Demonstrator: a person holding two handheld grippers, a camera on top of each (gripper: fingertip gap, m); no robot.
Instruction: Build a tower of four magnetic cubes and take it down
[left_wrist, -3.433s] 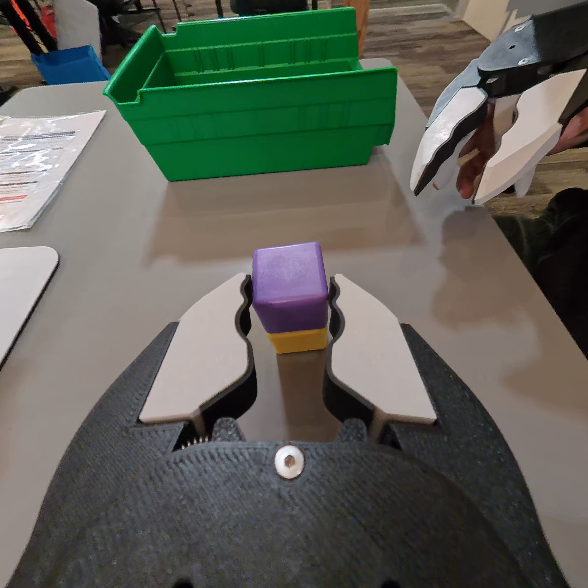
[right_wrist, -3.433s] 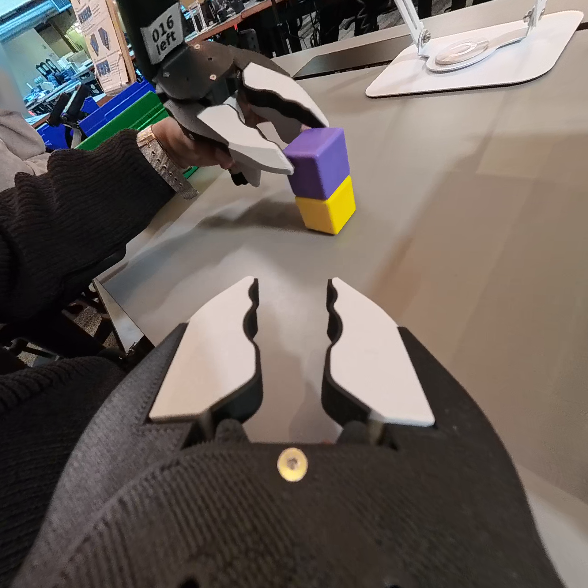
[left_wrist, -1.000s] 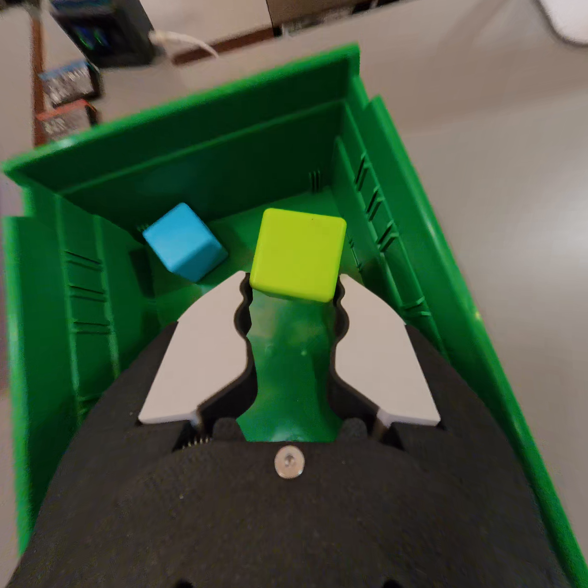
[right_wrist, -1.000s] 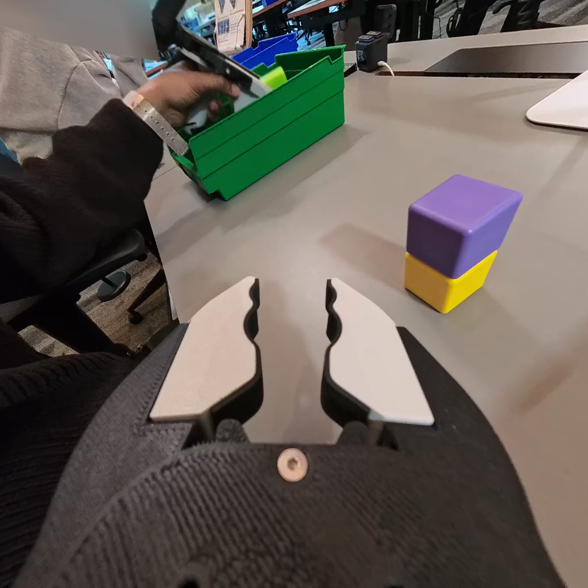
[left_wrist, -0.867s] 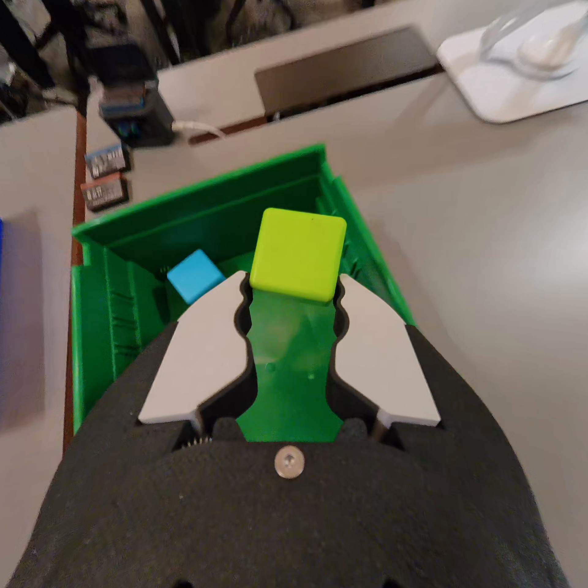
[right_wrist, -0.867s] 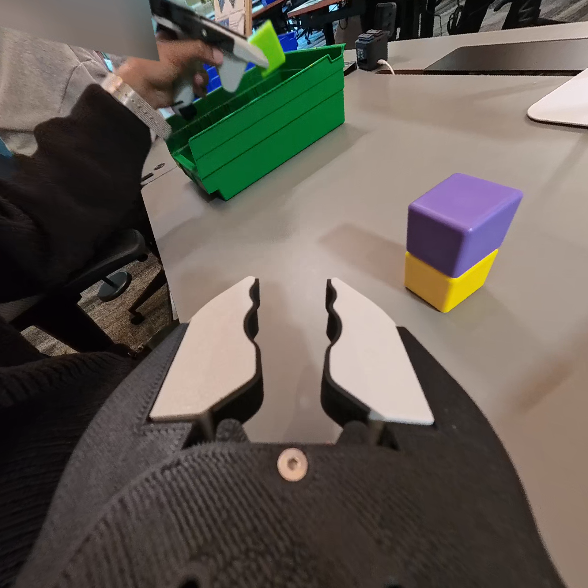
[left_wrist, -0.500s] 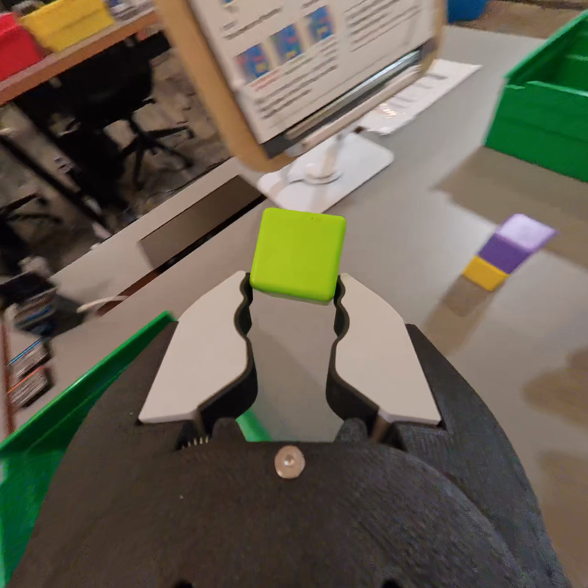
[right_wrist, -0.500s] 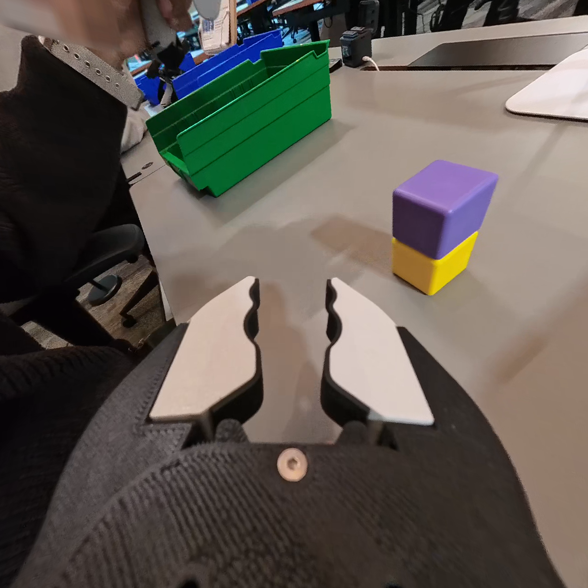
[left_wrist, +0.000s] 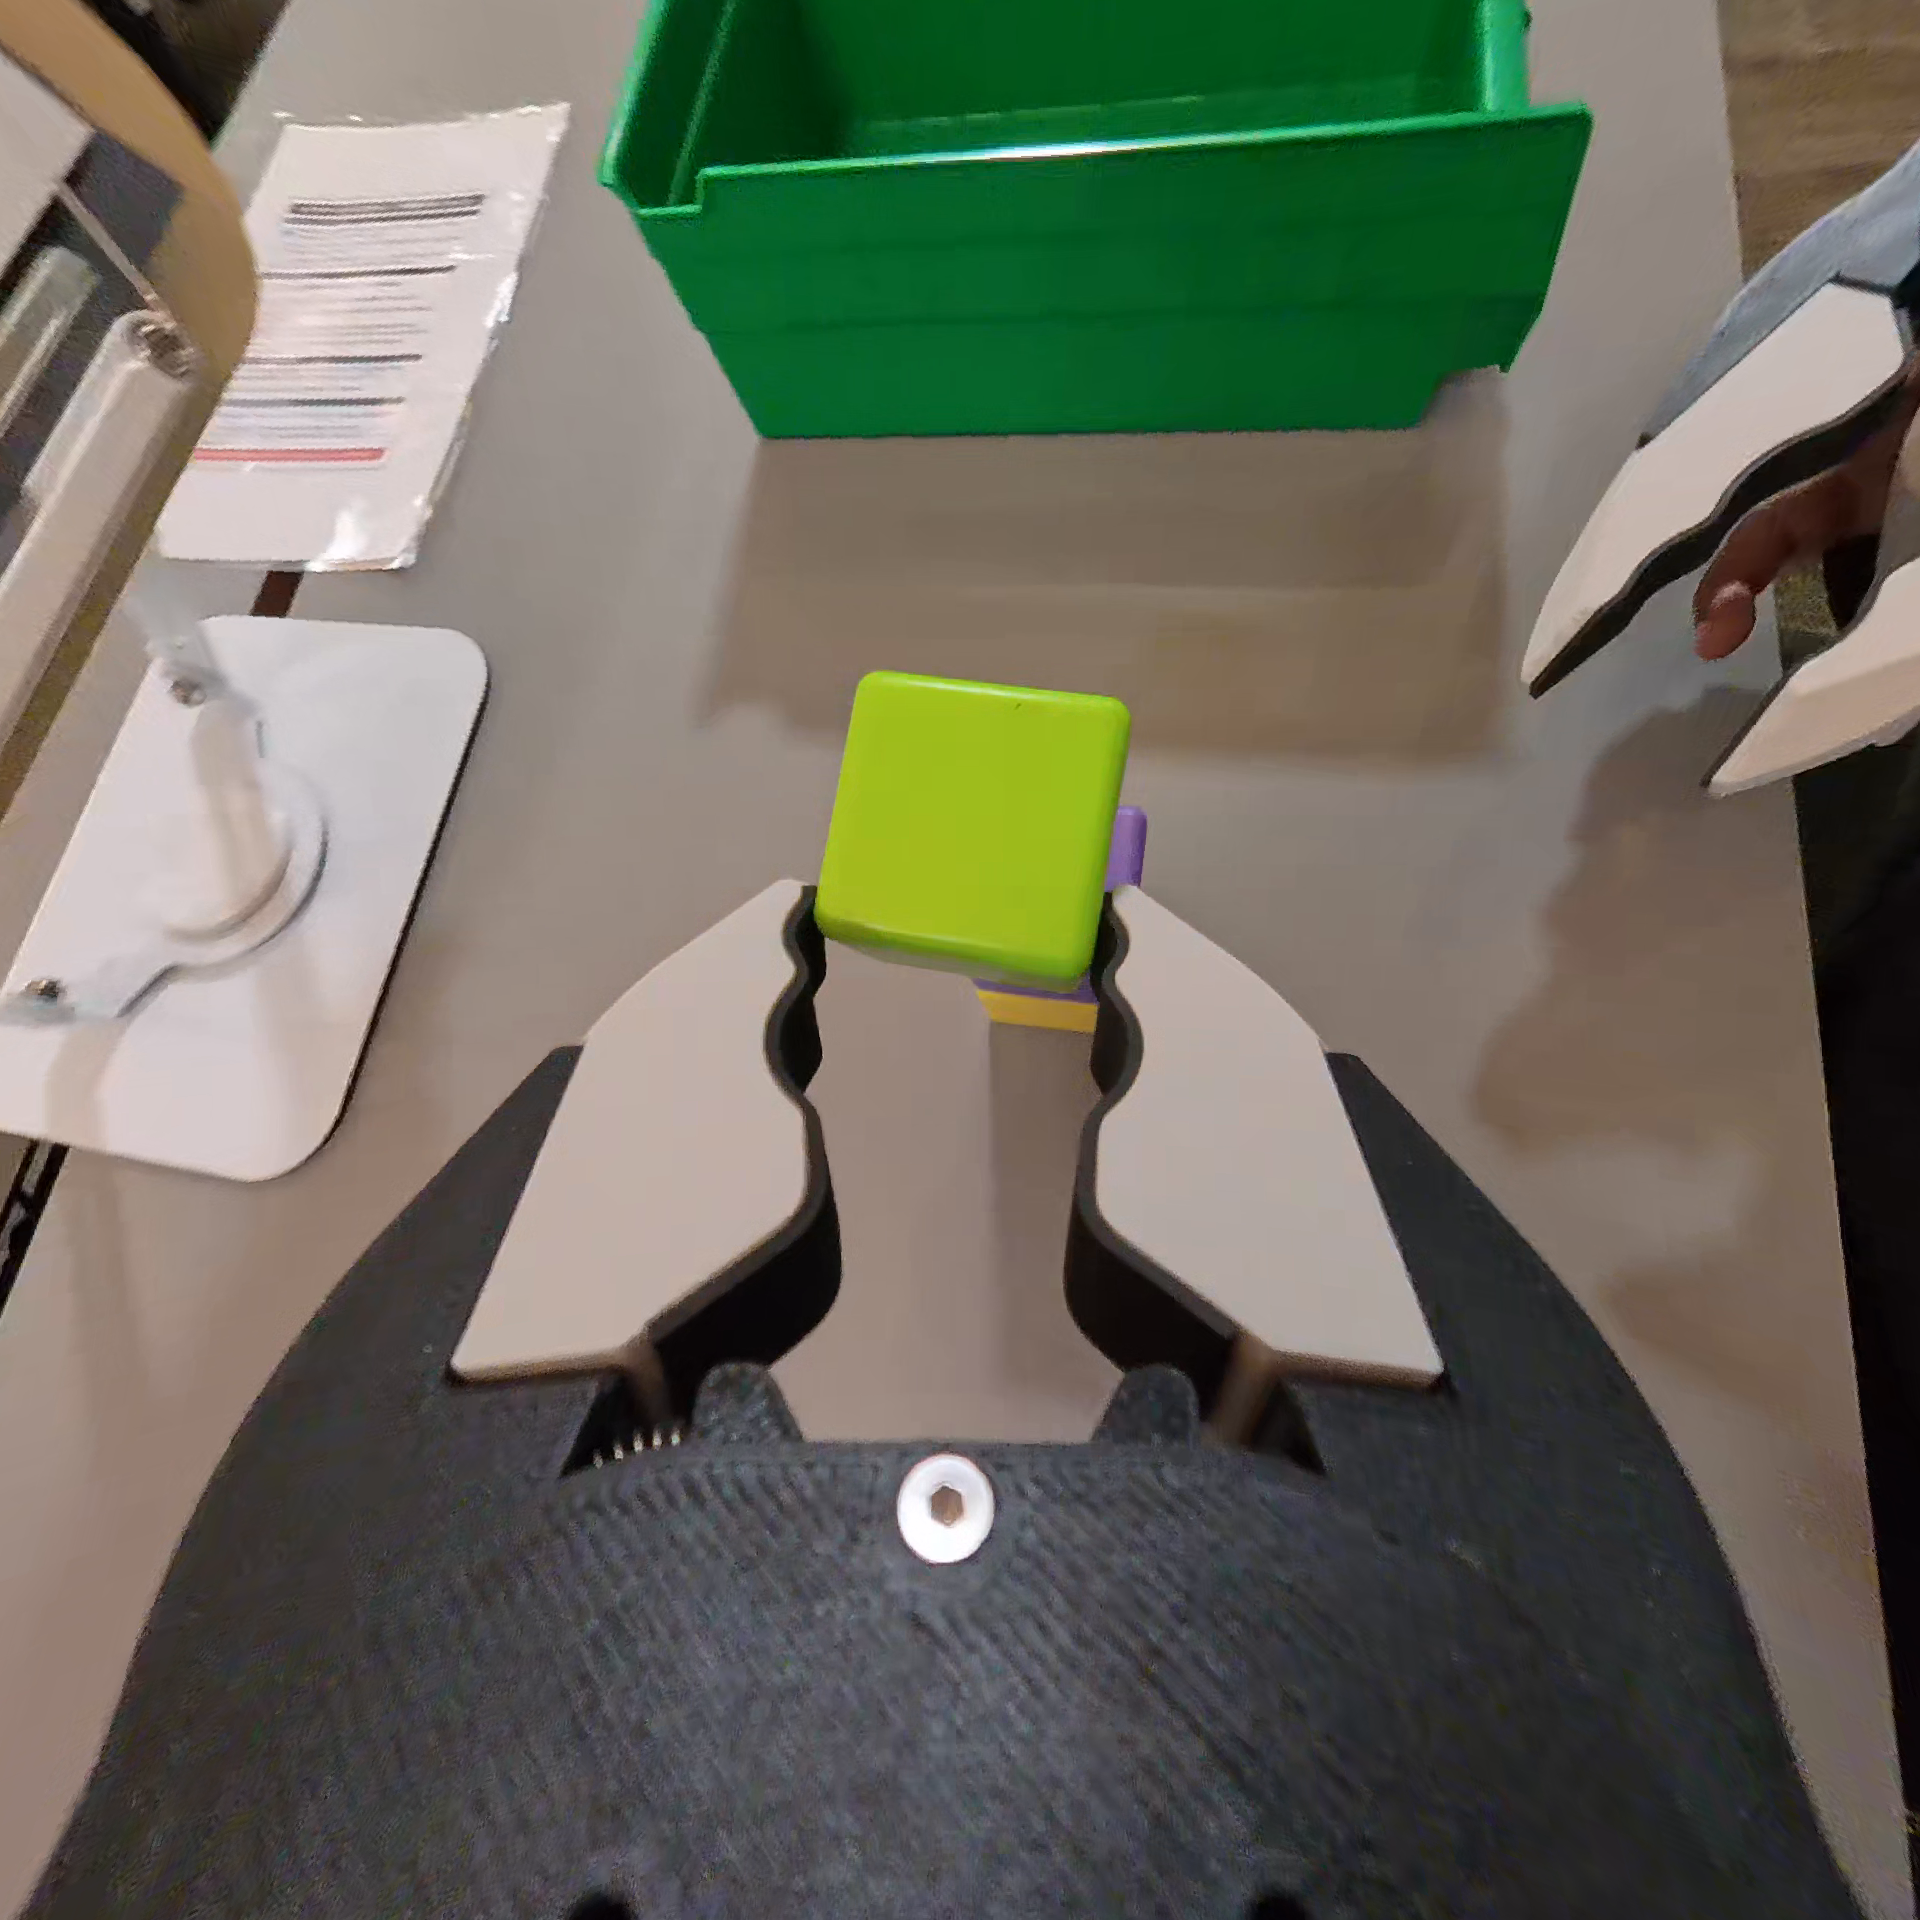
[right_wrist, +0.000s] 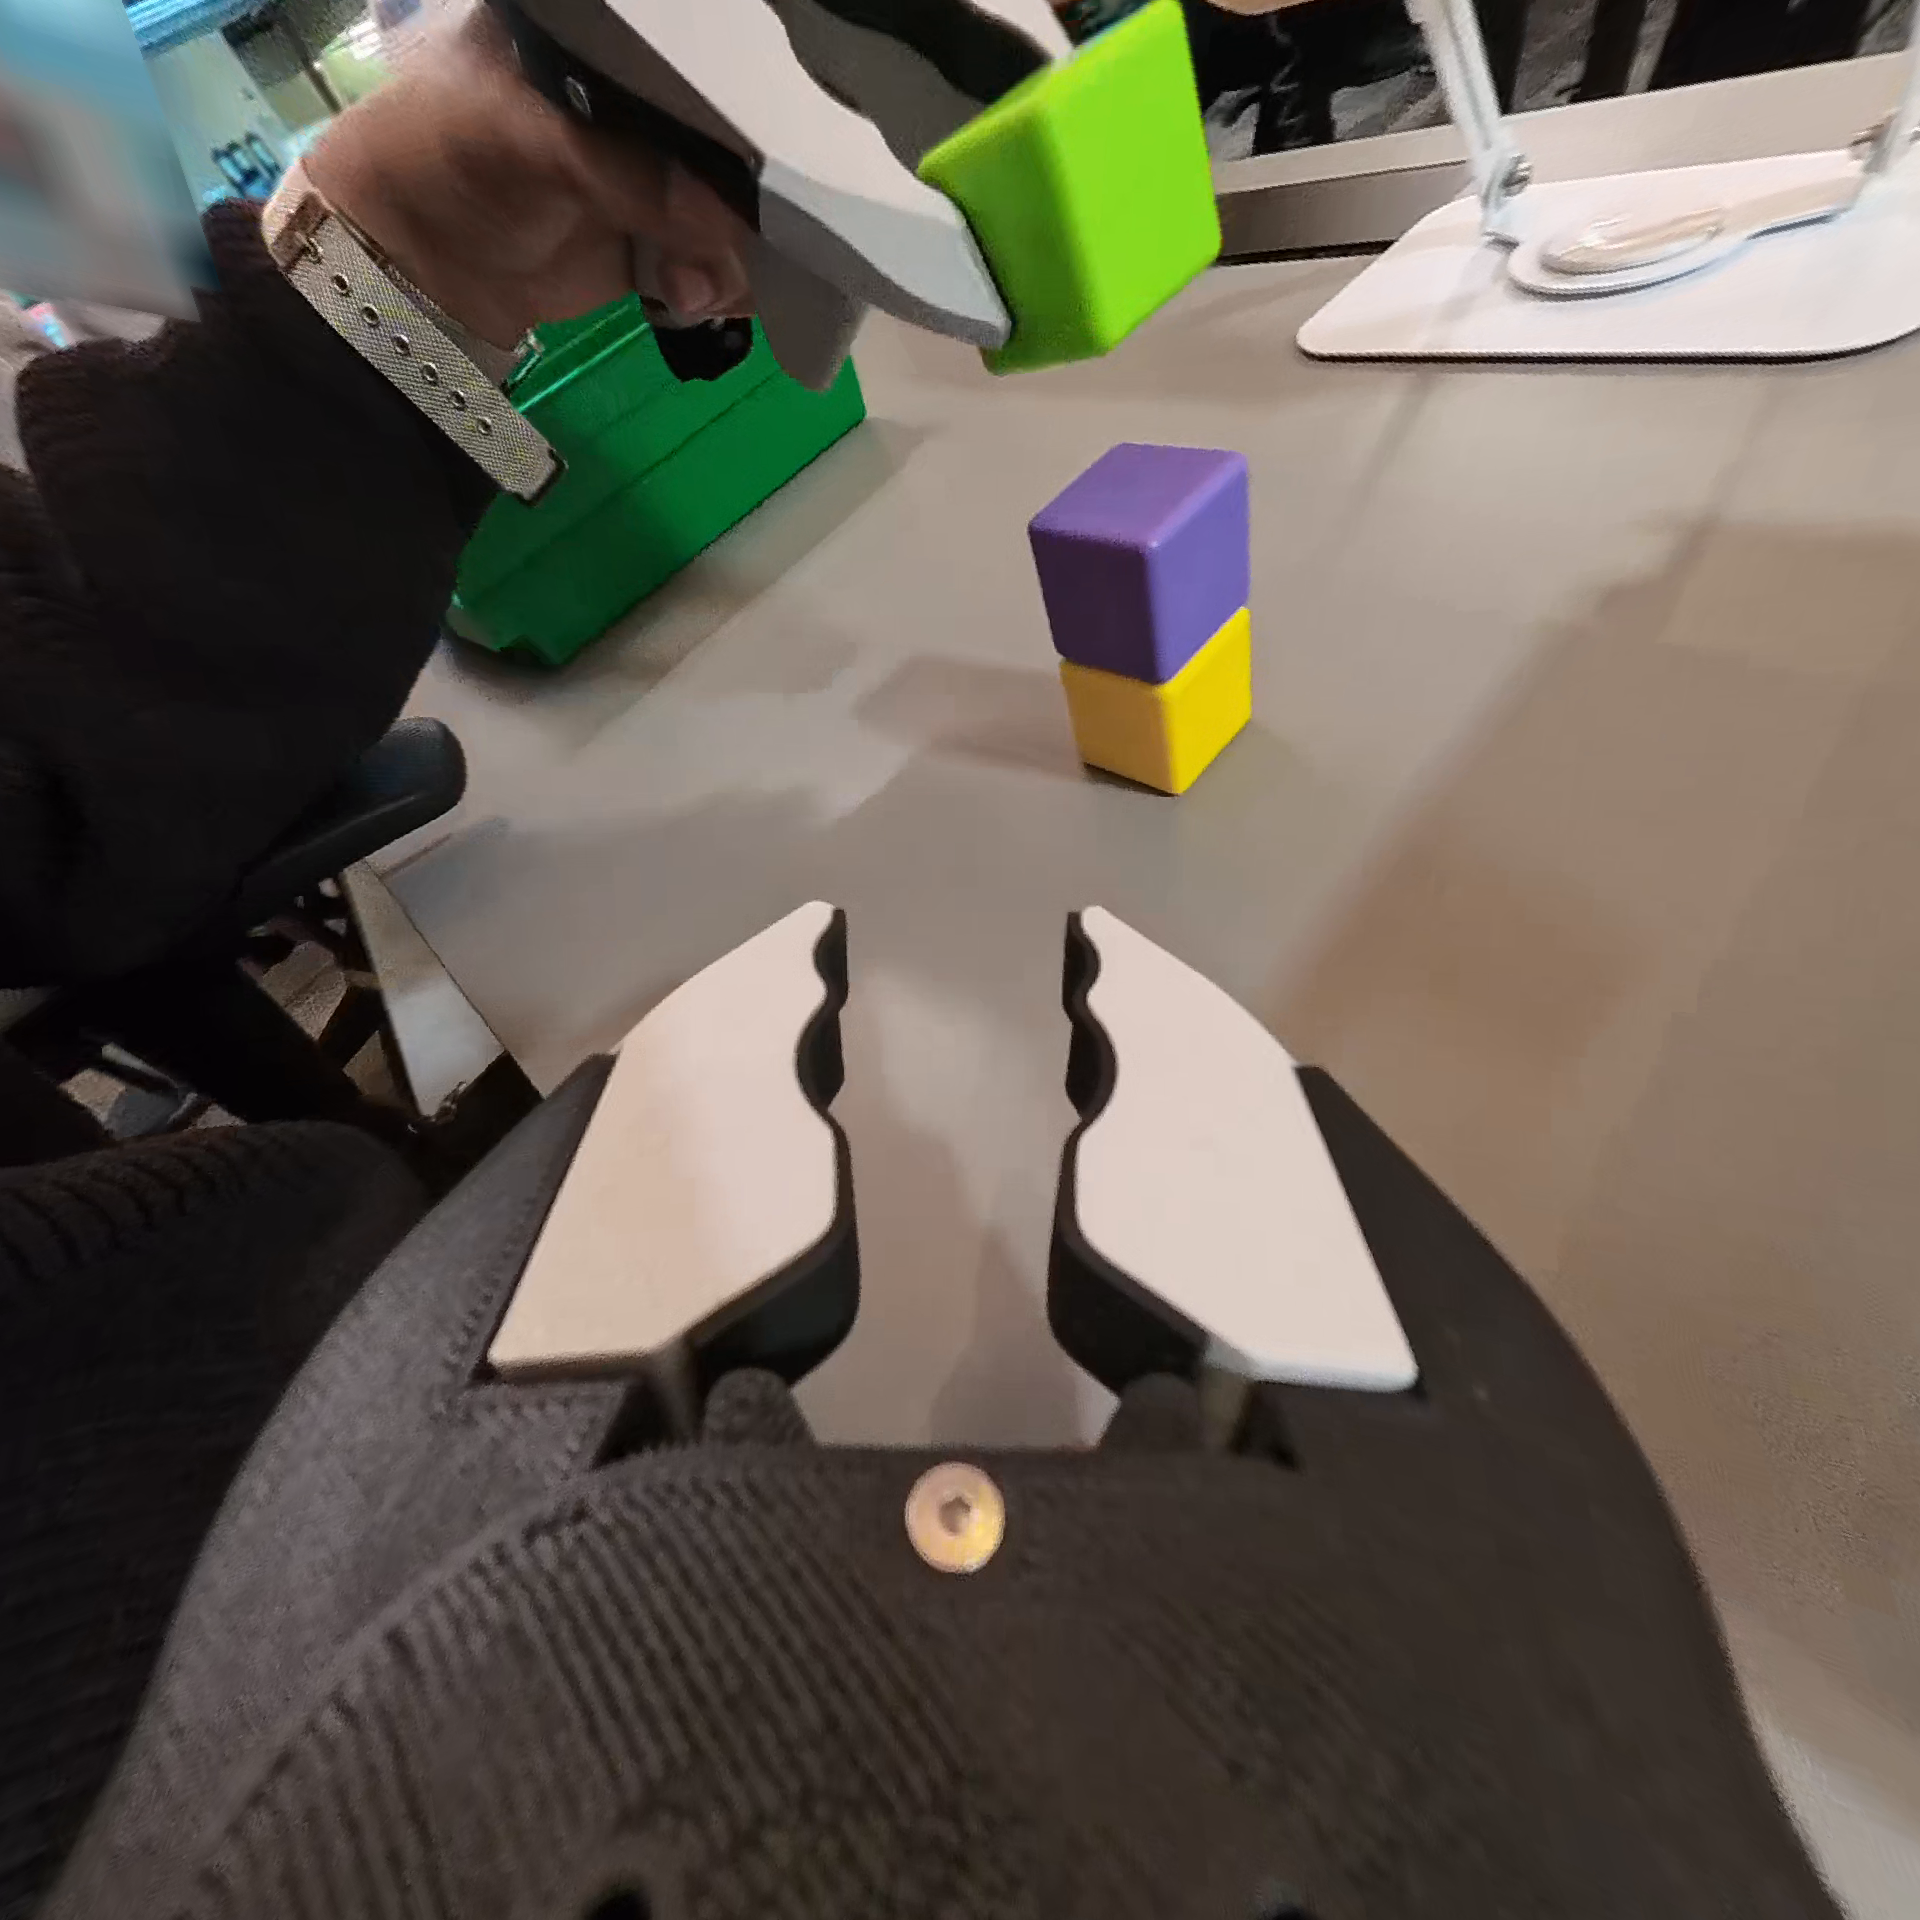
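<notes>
Lime-green cube sits clamped between the fingertips of the left gripper, held in the air above the grey table, well clear of its surface. Below it stands a two-block stack: a purple cube resting squarely on a yellow cube, out on the open middle of the table. From the left wrist view the green cube covers nearly all of the stack, so only slivers of purple and yellow show at its lower right; whether it is centred over the stack is hard to judge, though the right wrist view suggests it hangs a little toward the bin side.

A green bin stands beyond the stack toward the table's far edge, apart from both. A printed sheet in a clear sleeve lies near the far left corner, and a white stand base rests along the left edge.

The right gripper hovers low over the table's near edge with its fingers narrowly parted and nothing between them, pointing at the stack from some way off.
</notes>
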